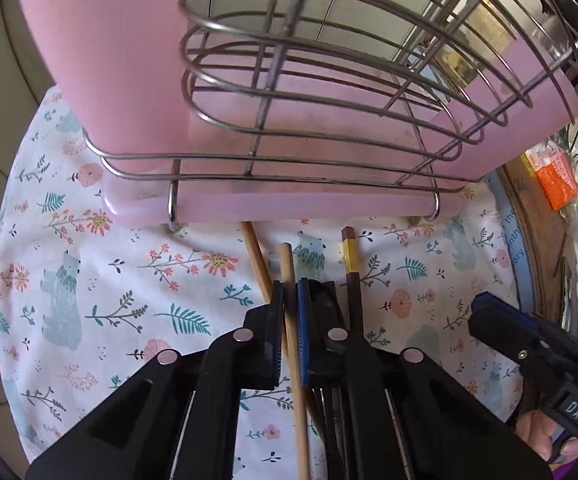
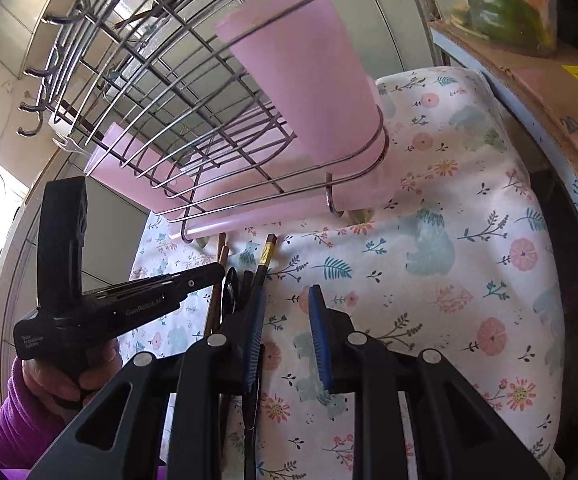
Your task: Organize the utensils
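Left hand-held gripper (image 1: 289, 304) pointing steeply down at floral cloth (image 1: 129, 280), jaws nearly together, clamped on light wooden chopstick (image 1: 291, 320) running between the blue pads. Second wooden chopstick (image 1: 255, 256) just left of it, crossing under the left finger. Dark chopstick with yellow band (image 1: 351, 256) just right of the right finger, lying flat on the cloth. Black spoon (image 2: 230, 288) beside the left tool's tips, seen from right wrist view. All utensils bunched together just ahead of and under the left jaws.

Wire rack (image 1: 309, 92) with pink tray (image 1: 249, 204) straight ahead of both tools, its front edge just beyond the chopstick tips.

Right hand-held gripper (image 2: 287, 312) partly open, nothing between the pads, only cloth below. Utensil bunch to its left, dark chopstick near its left finger; contact cannot be told. Purple sleeve (image 2: 13, 420) behind the hand on the left tool's handle. Cardboard box (image 2: 549, 92) far right.
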Demonstrator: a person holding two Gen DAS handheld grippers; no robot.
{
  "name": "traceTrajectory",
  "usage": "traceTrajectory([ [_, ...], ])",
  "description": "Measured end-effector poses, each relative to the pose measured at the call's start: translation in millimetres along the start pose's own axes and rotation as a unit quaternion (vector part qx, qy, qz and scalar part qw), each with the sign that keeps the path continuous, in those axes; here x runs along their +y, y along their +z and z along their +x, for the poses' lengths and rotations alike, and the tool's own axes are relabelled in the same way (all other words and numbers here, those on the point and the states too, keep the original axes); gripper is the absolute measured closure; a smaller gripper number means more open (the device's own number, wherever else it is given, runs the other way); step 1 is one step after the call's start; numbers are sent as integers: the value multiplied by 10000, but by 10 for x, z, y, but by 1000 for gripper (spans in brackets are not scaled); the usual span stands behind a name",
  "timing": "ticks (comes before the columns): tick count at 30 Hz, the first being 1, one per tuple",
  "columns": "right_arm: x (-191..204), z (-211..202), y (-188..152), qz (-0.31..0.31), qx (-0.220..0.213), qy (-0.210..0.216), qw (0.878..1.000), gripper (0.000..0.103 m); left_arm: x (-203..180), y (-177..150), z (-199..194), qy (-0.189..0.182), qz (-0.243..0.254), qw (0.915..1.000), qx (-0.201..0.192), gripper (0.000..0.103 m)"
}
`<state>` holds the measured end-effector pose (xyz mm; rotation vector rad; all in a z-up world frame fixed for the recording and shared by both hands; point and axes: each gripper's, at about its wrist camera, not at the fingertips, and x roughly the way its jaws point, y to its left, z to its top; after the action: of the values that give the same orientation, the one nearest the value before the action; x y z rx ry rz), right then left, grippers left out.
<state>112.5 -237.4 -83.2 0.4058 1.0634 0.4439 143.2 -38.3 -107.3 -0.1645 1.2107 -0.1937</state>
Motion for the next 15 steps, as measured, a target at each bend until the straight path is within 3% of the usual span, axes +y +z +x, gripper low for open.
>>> traceTrajectory([
  [5,90,147,62,-18,189,80,9998,80,208,-30,-159,-261,-320,9990,-153,97],
  [10,235,413,173,48,440,189,9988,80,538,-34,-359,-287,-663,9967,-371,97],
  [15,314,707,275,168,709,-128,9973,80,767,-58,-343,-220,-857,9956,-319,97],
])
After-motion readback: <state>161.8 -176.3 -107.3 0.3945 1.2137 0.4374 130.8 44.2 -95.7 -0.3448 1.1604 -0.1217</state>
